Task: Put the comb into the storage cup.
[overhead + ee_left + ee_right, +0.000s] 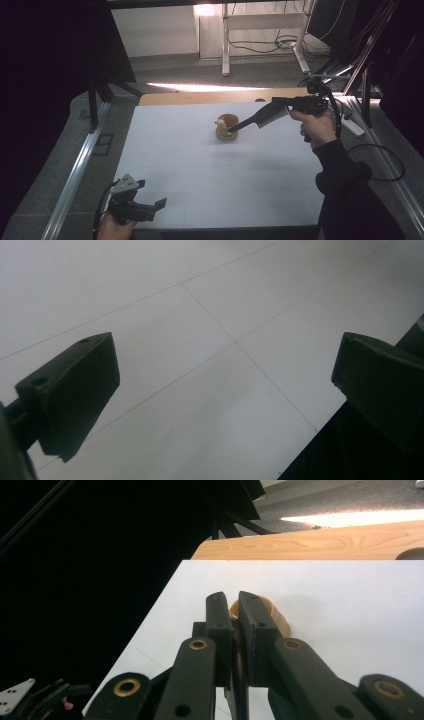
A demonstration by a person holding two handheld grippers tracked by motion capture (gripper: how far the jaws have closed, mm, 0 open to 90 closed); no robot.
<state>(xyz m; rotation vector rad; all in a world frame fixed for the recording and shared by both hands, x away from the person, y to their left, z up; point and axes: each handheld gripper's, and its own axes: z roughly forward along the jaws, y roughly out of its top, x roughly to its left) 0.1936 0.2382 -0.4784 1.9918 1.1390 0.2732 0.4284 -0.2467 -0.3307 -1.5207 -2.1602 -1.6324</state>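
A small tan wooden bowl [226,129] stands on the white table top [200,170], a little beyond its middle, with a small pale thing in it. My right gripper [276,106] is at the far right, shut on the toothed end of a black comb [260,119]; the comb's thin handle slants down to the bowl's rim. In the right gripper view its fingers [220,625] stand almost together with the comb's edge [238,700] between them and the bowl [281,620] just past the tips. My left gripper [150,194] [230,390] hovers open over the near left corner, holding nothing.
A wooden board [200,97] [325,542] lies along the table's far edge. A metal rail [75,170] runs down the left side; dark stands and a looping cable [385,165] are at the right. My left gripper [40,700] is in the right gripper view's lower corner.
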